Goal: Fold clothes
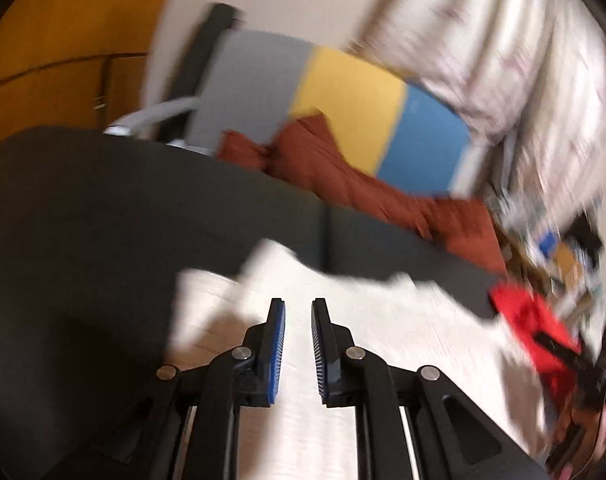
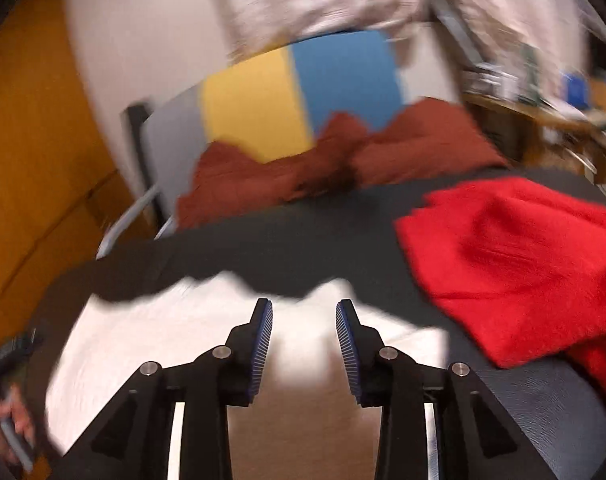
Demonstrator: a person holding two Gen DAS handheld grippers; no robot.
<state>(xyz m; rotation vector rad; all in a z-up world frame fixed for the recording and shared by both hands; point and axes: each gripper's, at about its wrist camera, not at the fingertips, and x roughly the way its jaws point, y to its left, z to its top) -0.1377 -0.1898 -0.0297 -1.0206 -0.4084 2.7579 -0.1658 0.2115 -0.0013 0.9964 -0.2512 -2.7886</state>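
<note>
Both claws released: left claw (image 1: 298, 346) and right claw (image 2: 304, 350) hover above the white garment (image 2: 175, 344), which spreads crosswise beneath them; red cloth (image 2: 515, 272) sits nearer the right.

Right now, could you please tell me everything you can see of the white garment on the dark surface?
The white garment is pale cloth, blurred in both views, lying spread and mostly flat on the dark surface, its far edge uneven. It lies under both grippers; nothing sits between their fingers. The red garment lies to its right; whether they touch is unclear.
</note>
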